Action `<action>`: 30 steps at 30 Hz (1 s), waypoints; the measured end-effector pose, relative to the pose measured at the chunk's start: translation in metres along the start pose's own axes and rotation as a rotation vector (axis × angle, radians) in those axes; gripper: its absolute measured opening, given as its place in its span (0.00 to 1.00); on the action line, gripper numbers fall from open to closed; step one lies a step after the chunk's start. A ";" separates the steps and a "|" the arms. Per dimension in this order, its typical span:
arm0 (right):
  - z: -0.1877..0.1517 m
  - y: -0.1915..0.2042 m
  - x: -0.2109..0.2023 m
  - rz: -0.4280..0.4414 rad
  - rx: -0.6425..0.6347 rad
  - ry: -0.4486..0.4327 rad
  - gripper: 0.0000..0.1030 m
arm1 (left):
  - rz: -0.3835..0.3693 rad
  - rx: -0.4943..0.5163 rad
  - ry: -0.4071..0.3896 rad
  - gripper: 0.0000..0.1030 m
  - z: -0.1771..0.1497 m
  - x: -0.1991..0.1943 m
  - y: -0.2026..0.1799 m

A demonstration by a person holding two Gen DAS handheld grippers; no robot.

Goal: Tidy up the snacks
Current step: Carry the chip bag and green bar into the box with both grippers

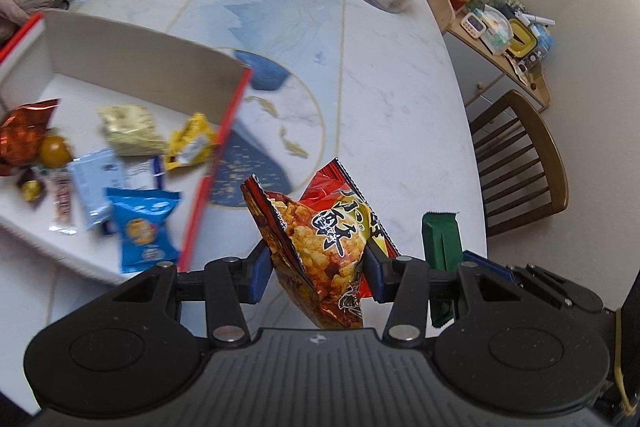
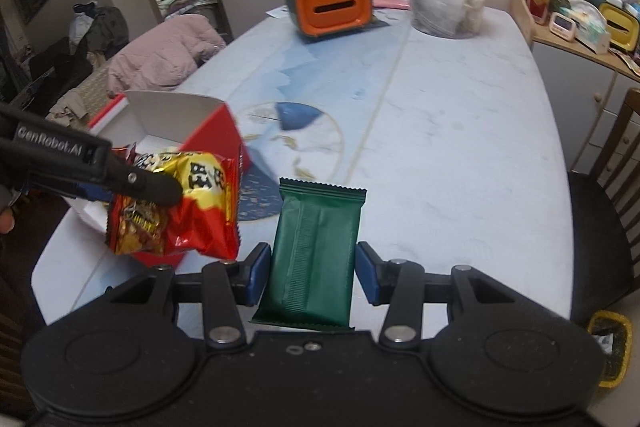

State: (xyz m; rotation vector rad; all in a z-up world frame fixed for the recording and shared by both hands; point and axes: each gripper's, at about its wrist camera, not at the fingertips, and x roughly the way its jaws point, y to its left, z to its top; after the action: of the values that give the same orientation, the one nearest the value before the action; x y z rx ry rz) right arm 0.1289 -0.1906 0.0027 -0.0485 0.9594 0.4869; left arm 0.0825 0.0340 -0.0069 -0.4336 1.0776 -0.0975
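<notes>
— What are you carrying?

— Two things. My left hand-held gripper [image 1: 318, 273] pinches one red rice-cracker bag [image 1: 320, 247] above the counter [image 1: 400, 99], right of the red box [image 1: 218, 163]. My right hand-held gripper [image 2: 308, 273] clamps one green wrapped bar [image 2: 316, 255].

— And the box?

— About eight snacks inside: one blue chip bag [image 1: 142, 231], two yellow packets; the rest are blurred.
</notes>
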 end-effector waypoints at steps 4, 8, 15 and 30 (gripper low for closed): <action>0.006 0.024 0.003 0.017 -0.023 -0.006 0.43 | 0.009 -0.001 -0.022 0.45 -0.003 -0.020 0.020; 0.013 0.052 0.010 0.035 -0.051 -0.012 0.43 | 0.016 -0.014 -0.043 0.45 -0.003 -0.036 0.041; 0.031 0.098 0.033 0.055 -0.108 -0.017 0.43 | 0.070 -0.048 -0.093 0.45 0.009 -0.058 0.089; 0.065 0.176 0.104 0.033 -0.206 0.029 0.43 | 0.192 -0.088 -0.162 0.45 0.060 -0.058 0.176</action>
State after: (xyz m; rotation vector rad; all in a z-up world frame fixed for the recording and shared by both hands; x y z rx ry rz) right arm 0.1552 0.0215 -0.0119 -0.2269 0.9371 0.6156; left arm 0.0834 0.2285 -0.0028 -0.4080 0.9613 0.1537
